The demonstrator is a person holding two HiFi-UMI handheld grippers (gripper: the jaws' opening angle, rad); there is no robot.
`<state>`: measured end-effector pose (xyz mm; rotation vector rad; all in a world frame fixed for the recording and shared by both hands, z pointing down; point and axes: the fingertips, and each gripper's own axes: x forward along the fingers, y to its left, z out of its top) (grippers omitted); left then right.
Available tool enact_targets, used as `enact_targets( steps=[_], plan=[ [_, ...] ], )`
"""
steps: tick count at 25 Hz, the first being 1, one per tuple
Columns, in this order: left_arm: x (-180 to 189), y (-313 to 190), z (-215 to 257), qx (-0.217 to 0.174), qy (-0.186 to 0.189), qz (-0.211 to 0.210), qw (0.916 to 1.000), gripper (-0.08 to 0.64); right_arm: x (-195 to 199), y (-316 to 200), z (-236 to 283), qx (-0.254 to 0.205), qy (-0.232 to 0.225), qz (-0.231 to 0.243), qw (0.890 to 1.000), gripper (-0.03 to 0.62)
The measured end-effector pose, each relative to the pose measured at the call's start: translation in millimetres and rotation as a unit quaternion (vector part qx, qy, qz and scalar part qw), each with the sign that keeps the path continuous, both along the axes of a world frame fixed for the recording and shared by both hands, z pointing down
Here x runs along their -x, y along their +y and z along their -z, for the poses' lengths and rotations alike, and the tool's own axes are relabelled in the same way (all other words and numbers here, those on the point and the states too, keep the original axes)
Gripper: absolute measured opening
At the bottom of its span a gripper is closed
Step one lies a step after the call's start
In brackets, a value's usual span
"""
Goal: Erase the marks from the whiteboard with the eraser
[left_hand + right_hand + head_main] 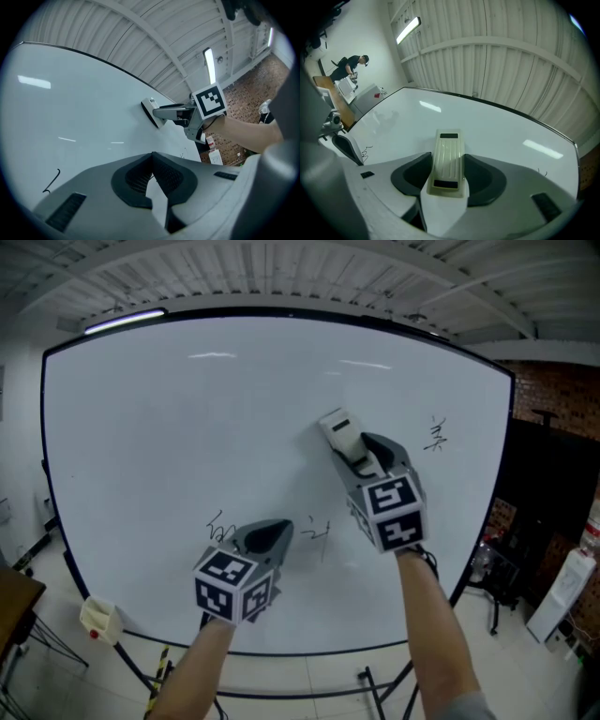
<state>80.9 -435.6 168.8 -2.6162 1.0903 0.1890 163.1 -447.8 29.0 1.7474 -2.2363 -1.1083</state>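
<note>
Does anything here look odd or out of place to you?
Nothing stands out. The right gripper holds the eraser against the whiteboard; three small scribbles are on it, and the left gripper is shut and empty.

You're standing in a workshop-like hall: corrugated metal ceiling (511, 70), strip light (408, 29), brick wall (553, 399) right, freestanding whiteboard (187, 446) ahead.

Overhead, a white corrugated ceiling (281, 277) on pale beams, with one tube light (125, 322) glowing far left. On the right there's a red brick wall (553, 395), and a white floor-standing unit (562, 592) near it. Below is pale tiled floor (309, 685), and a brown wooden table (14, 601) corner shows at left. Far off, a person (349, 65) in dark clothes bends over a desk.
</note>
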Motion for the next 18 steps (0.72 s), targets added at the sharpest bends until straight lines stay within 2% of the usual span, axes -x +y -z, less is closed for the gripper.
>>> enact_targets(
  steps=[8, 11, 18],
  plan=[
    [-27.9, 21.2, -4.9, -0.007, 0.000, -0.037, 0.9993, 0.004, -22.0, 51.8, -24.4, 0.003, -0.072, 0.079, 0.994, 0.229],
    [-41.8, 28.0, -6.2, -0.007, 0.006, -0.054, 0.9985, 0.005, -44.1, 67.4, -45.8, 0.017, -0.101, 0.085, 0.991, 0.230],
    [-74.1, 36.4, -29.5, 0.022, 0.015, -0.101, 0.9945, 0.005, -85.4, 80.9, -117.8, 0.075, -0.164, 0.071, 0.981, 0.230]
  ],
)
